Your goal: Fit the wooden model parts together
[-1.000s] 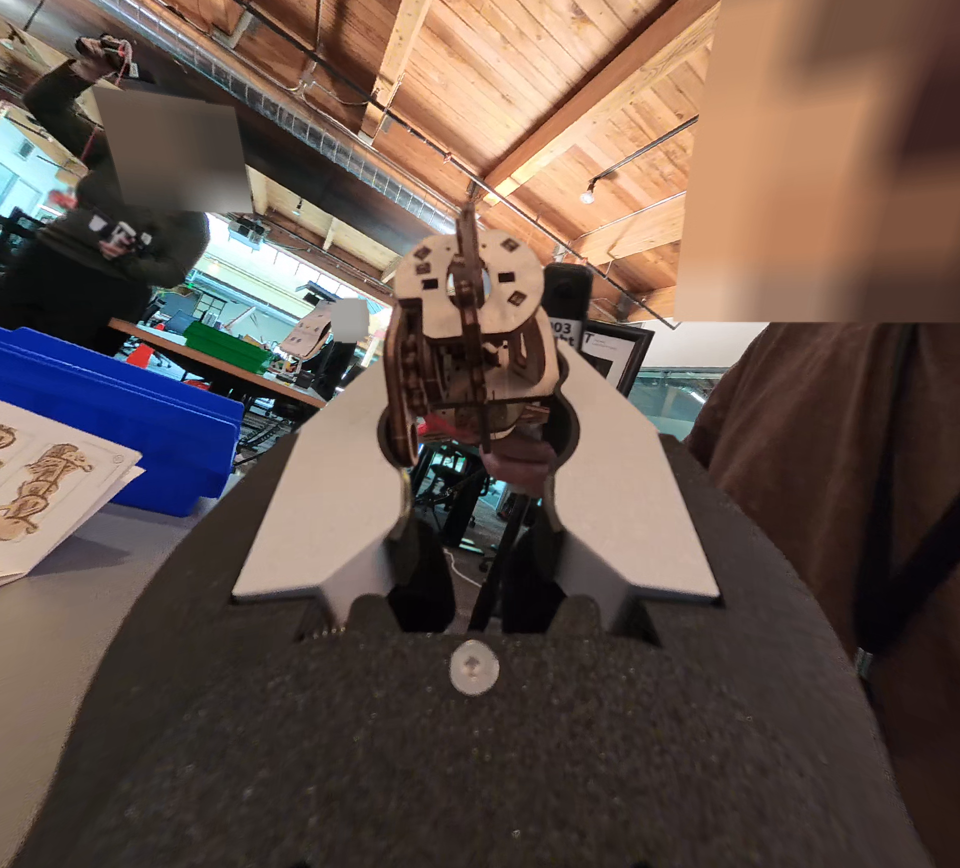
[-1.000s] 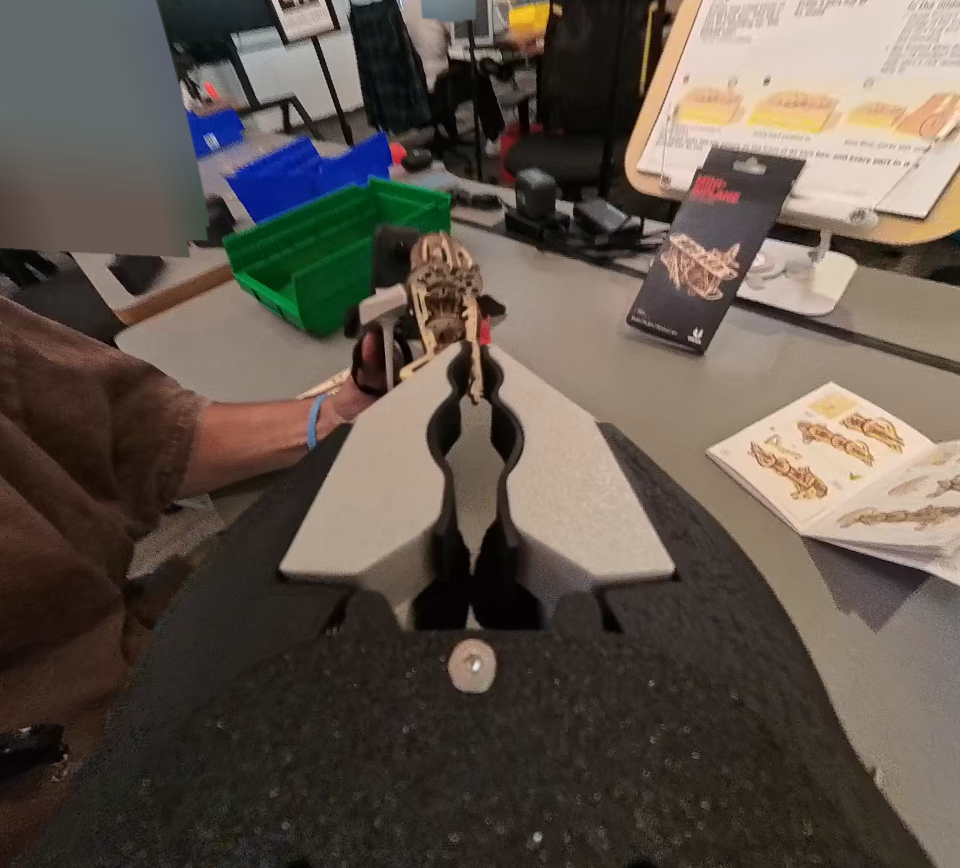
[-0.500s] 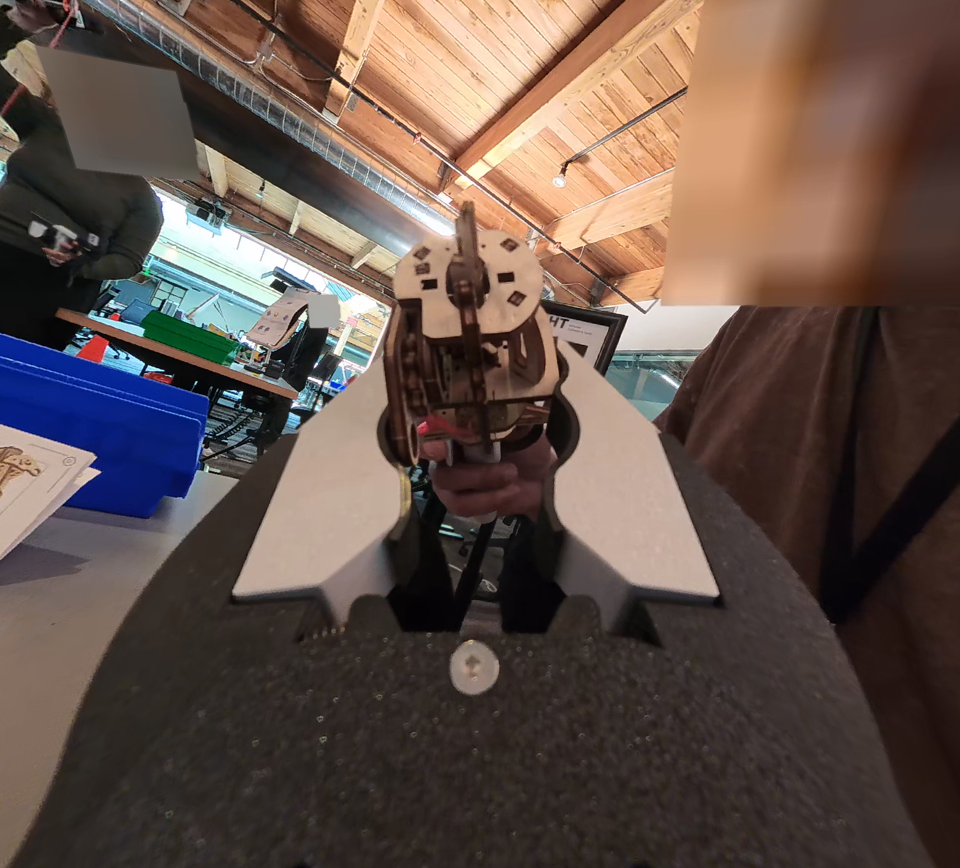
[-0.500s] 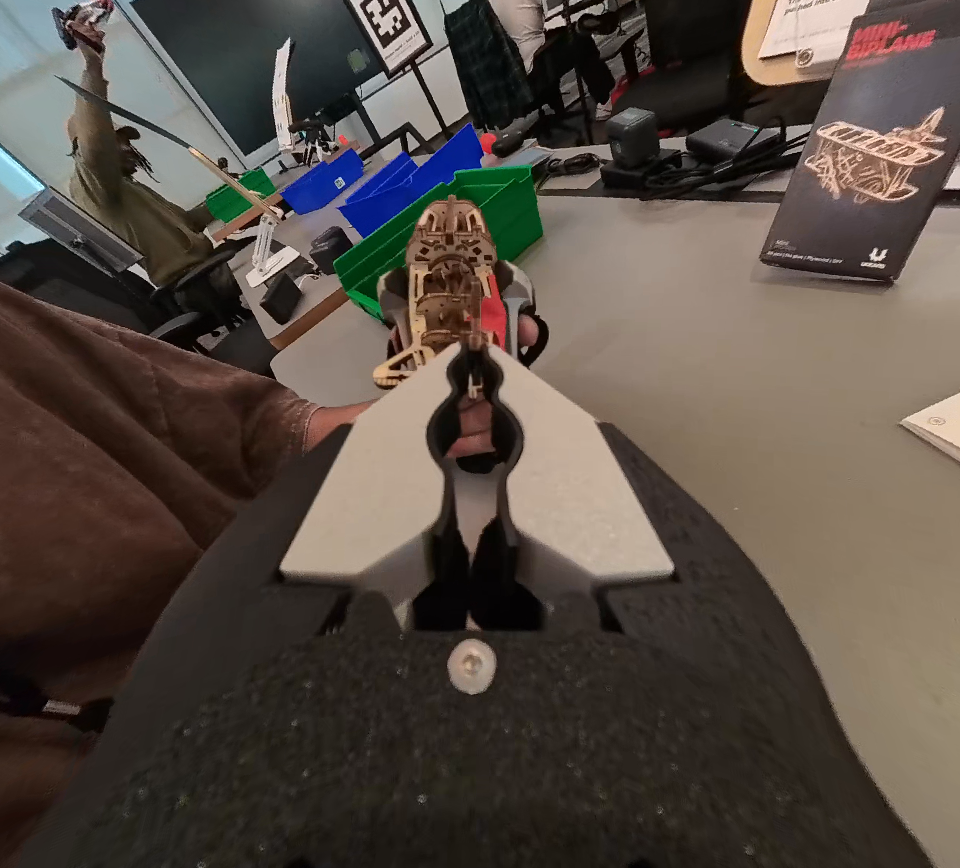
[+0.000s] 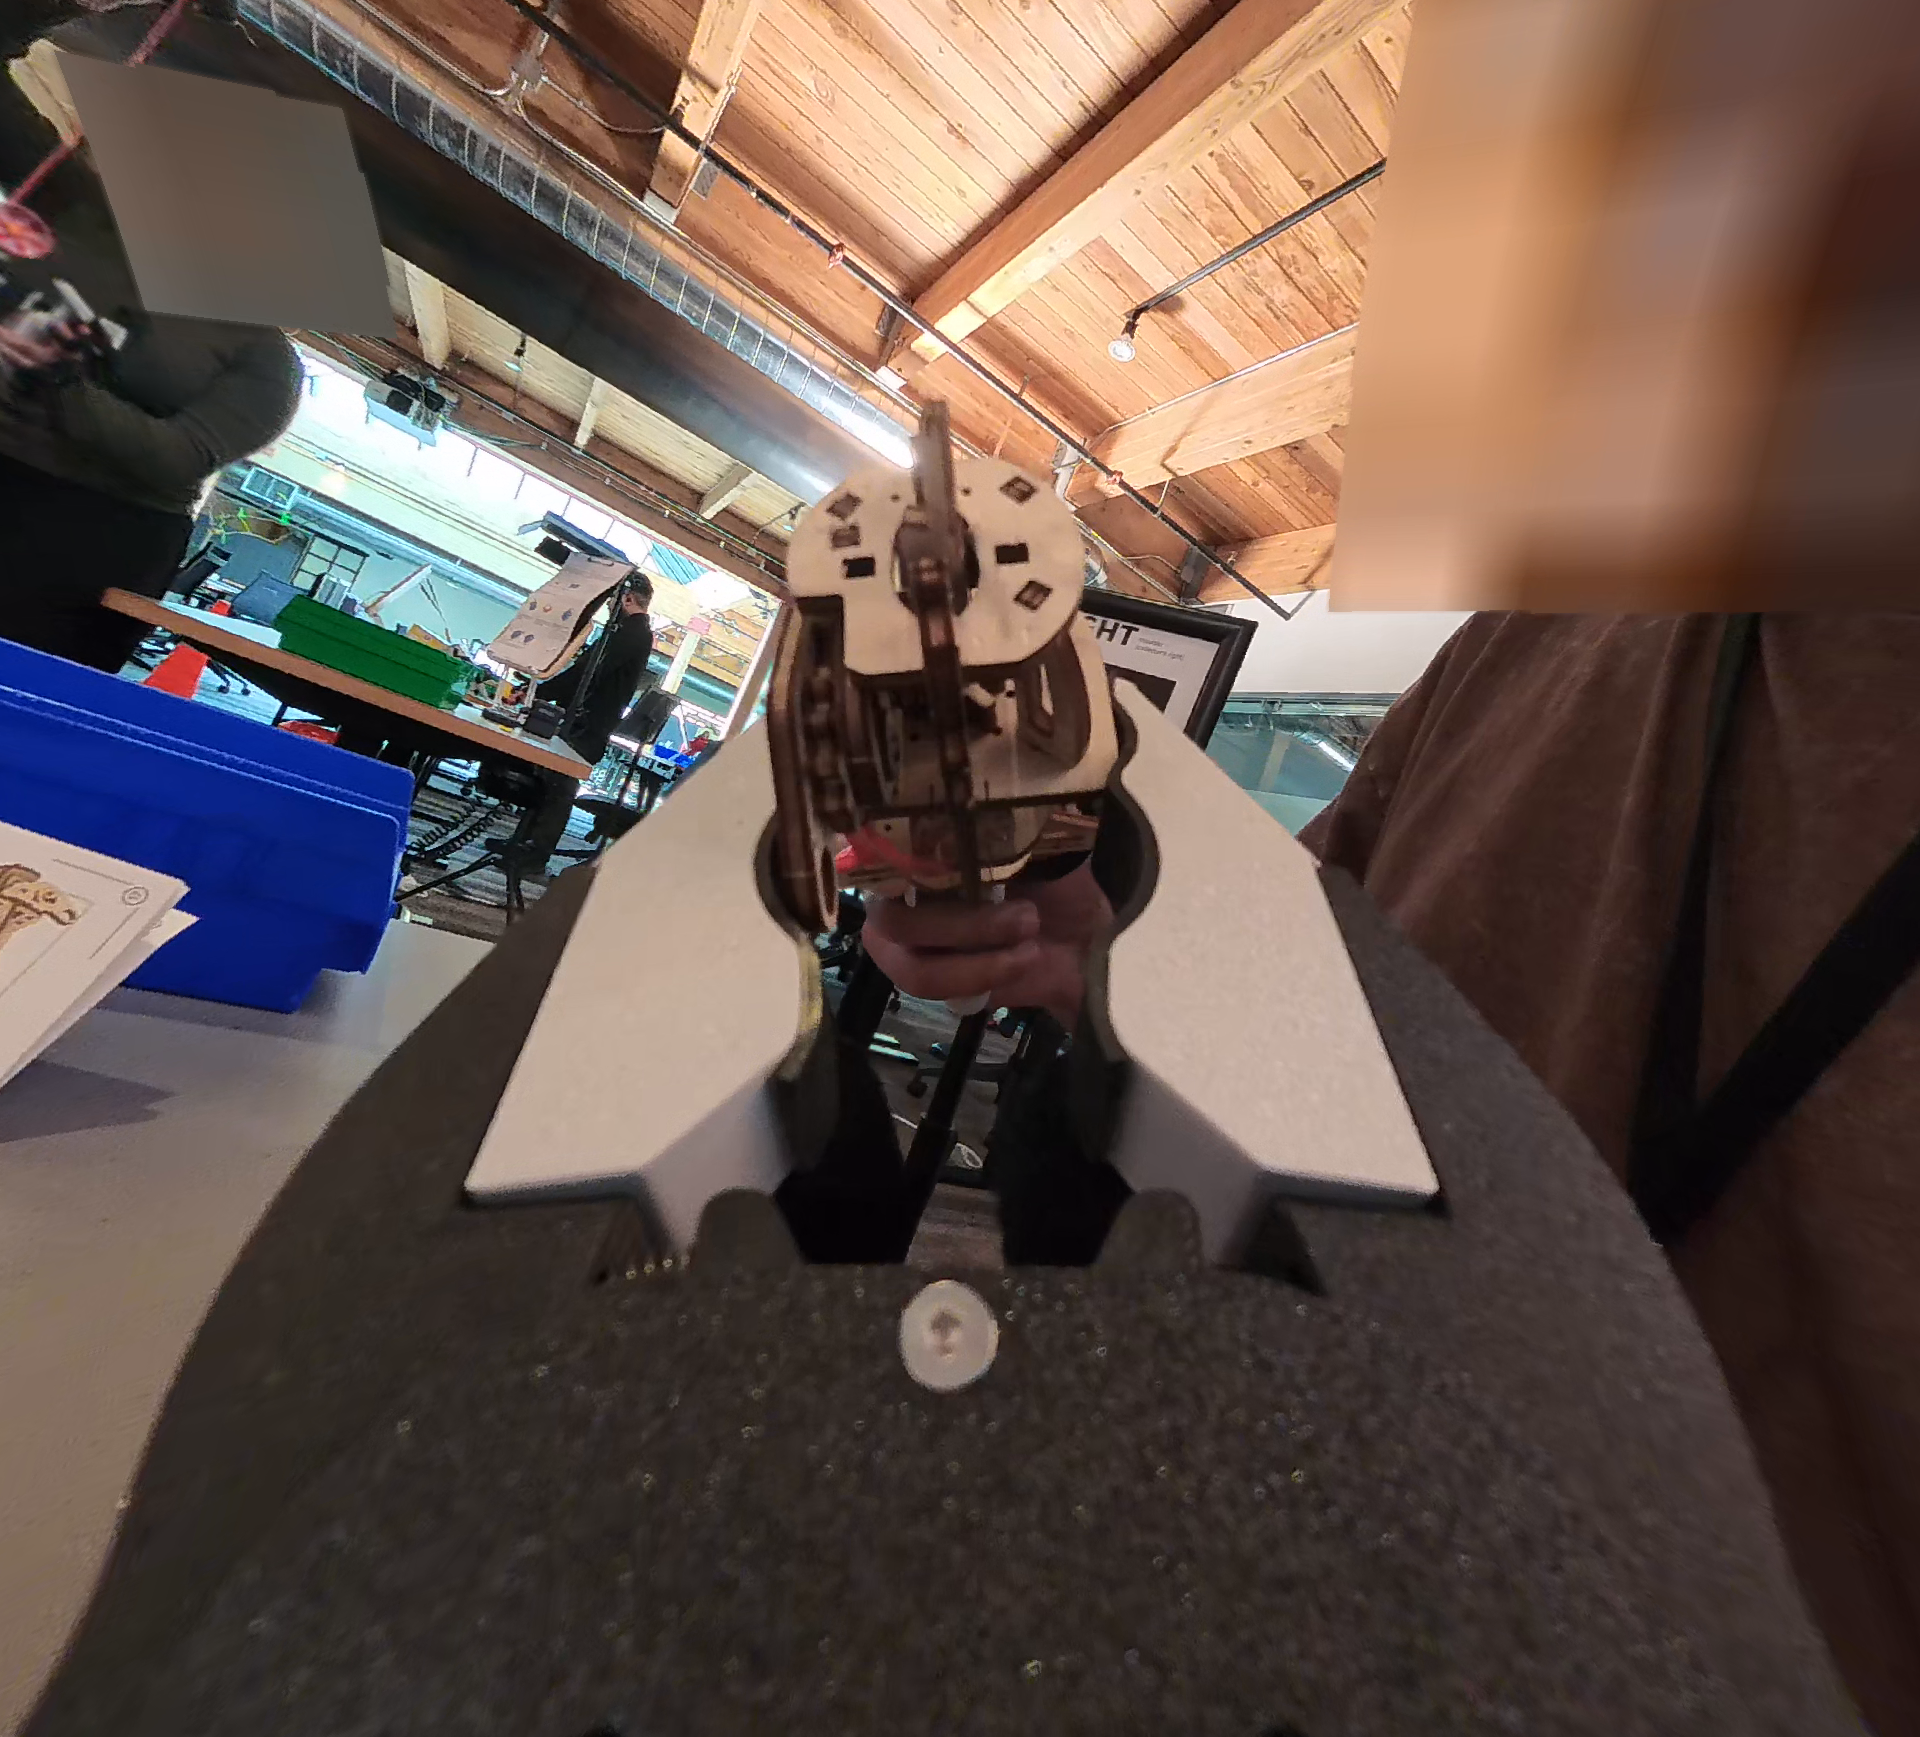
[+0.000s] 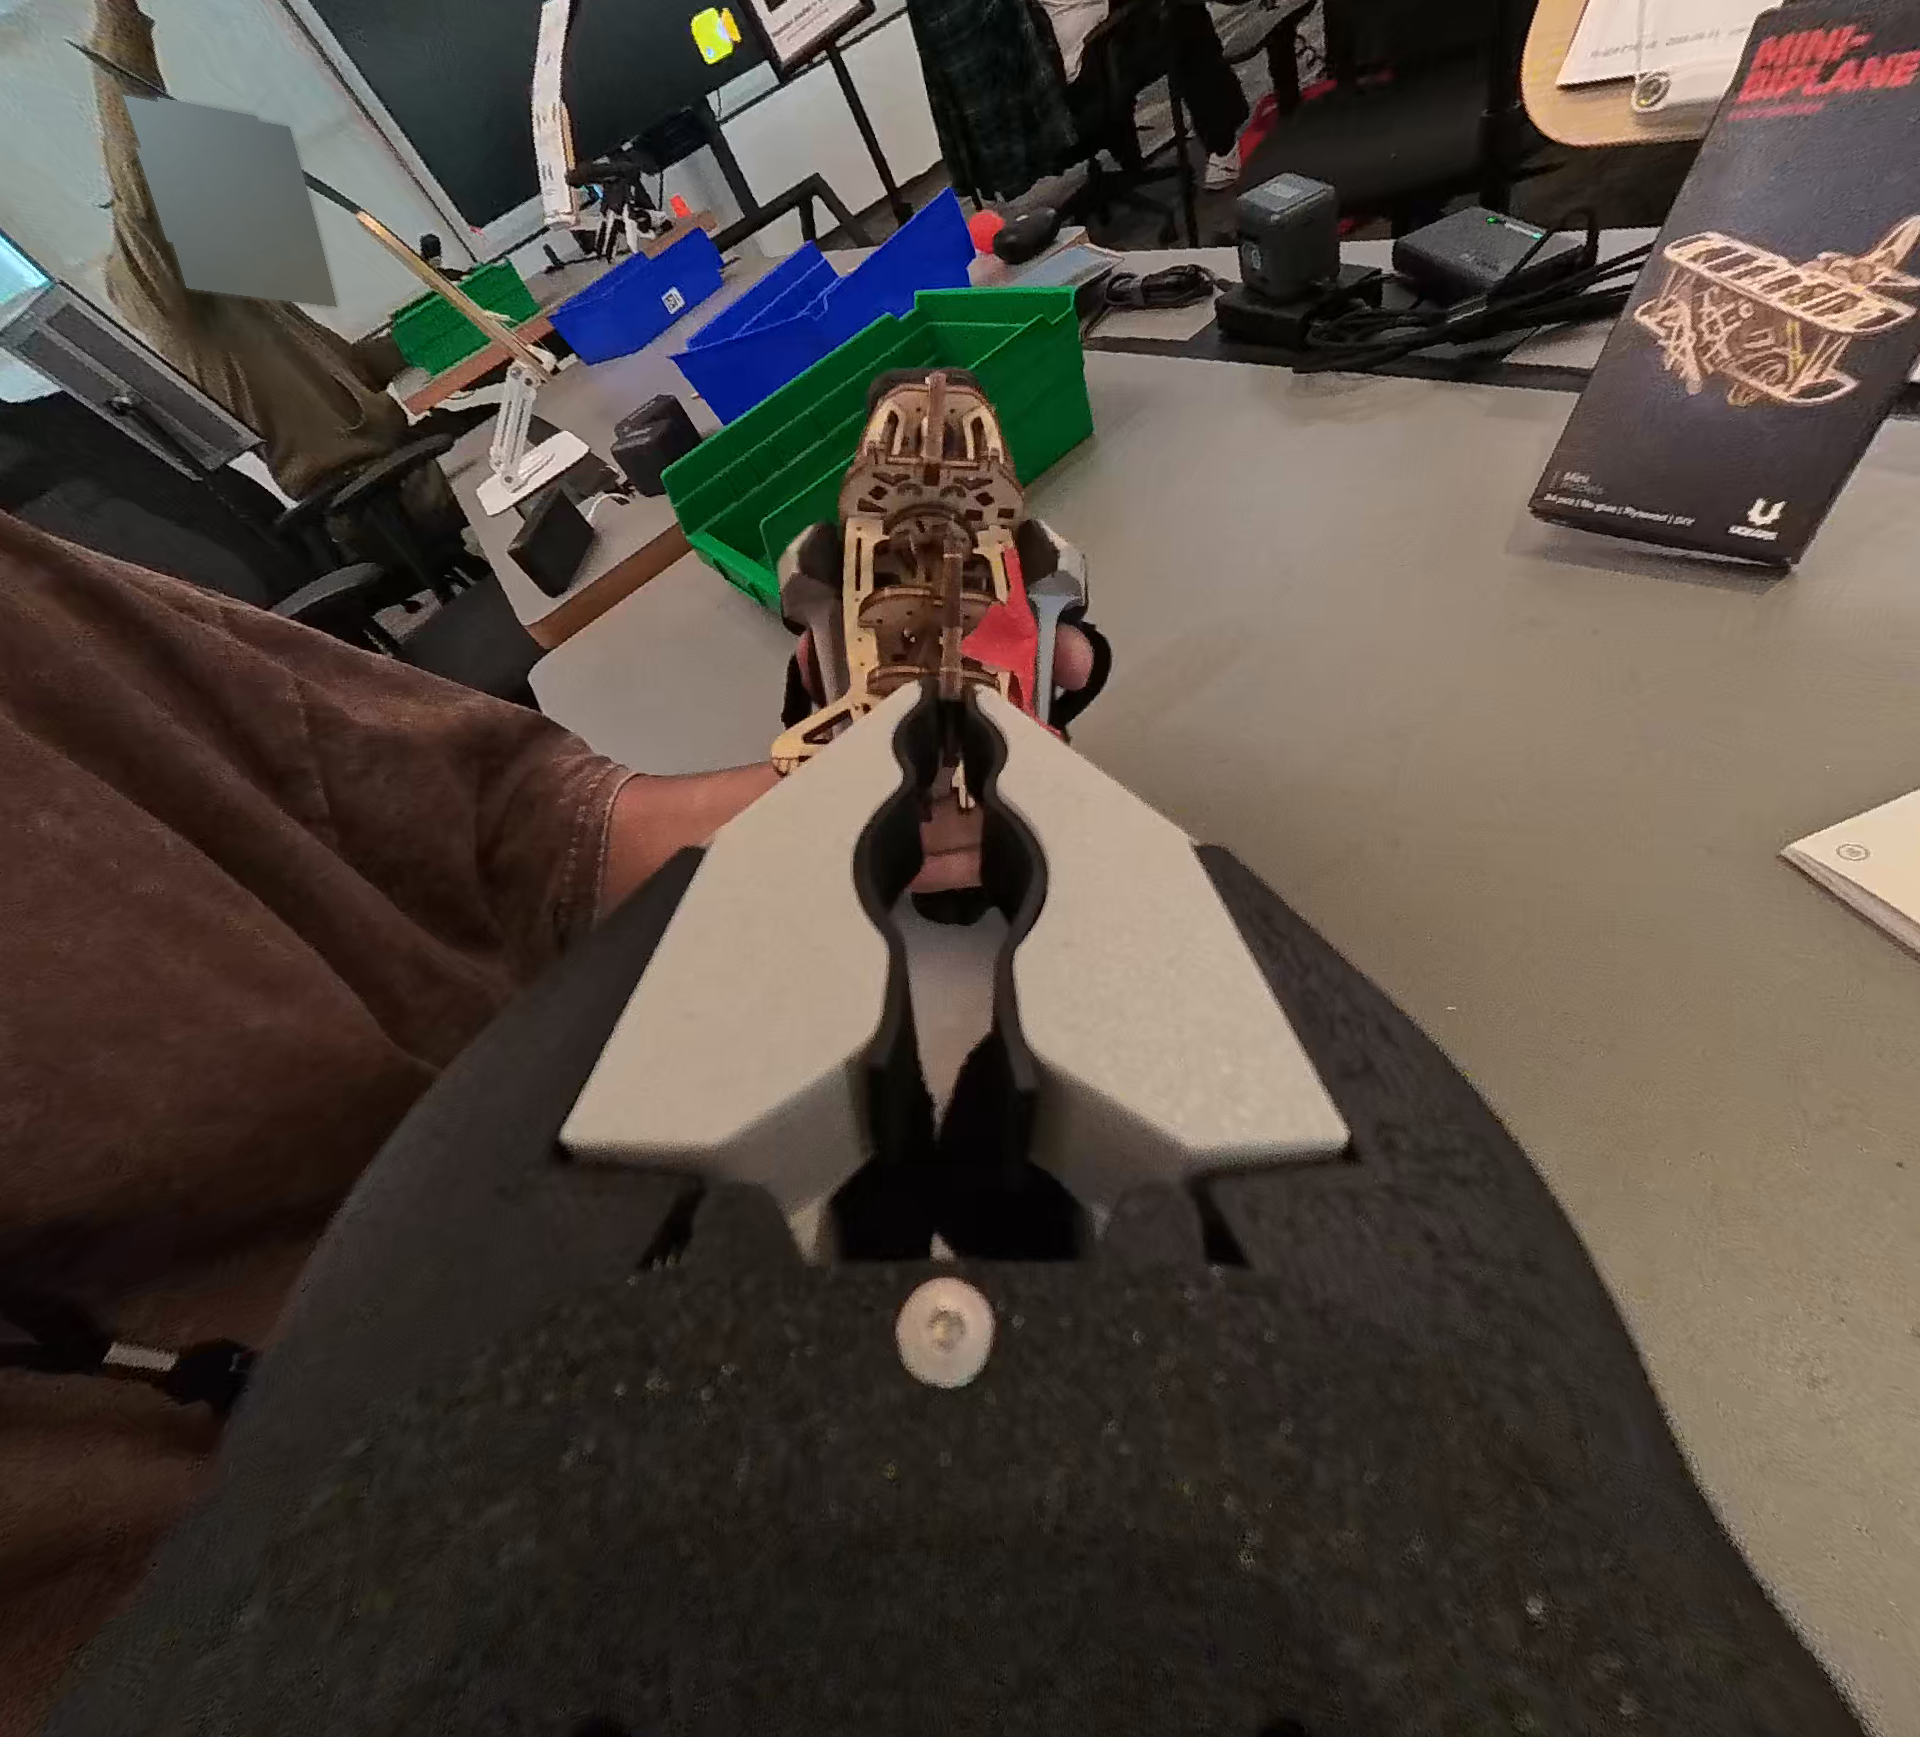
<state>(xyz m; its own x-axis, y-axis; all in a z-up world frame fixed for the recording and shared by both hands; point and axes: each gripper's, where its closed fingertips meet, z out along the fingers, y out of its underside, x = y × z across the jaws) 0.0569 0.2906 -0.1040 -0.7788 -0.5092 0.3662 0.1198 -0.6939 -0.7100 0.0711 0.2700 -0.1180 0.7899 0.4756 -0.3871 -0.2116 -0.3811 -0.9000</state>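
Note:
My left gripper (image 5: pixel 940 752) is shut on the wooden model body (image 5: pixel 935 711) and holds it up in the air, its round front disc toward the ceiling. My right gripper (image 6: pixel 948 700) is shut on a thin flat wooden part (image 6: pixel 948 648), whose edge is pressed against the model (image 6: pixel 925 534). In the left wrist view that thin part (image 5: pixel 935 544) stands upright across the disc's centre hole. The left gripper's grey fingers (image 6: pixel 1055 596) show in the right wrist view, on either side of the model. The operator's hand (image 5: pixel 977 949) shows below the model.
On the grey table (image 6: pixel 1351 700) are a green bin (image 6: pixel 935 357), blue bins (image 6: pixel 821 305), a black model package (image 6: pixel 1756 316) and a booklet (image 6: pixel 1870 866). A blue bin (image 5: pixel 208 835) and paper sheet (image 5: pixel 62 918) lie left. The operator's brown sleeve (image 6: pixel 260 804) is close. My two grippers' fingertips are within a few centimetres of each other.
My right gripper has swung up and moved closer to the model, keeping the thin part against it. My left gripper has held the model almost still, turning slightly.

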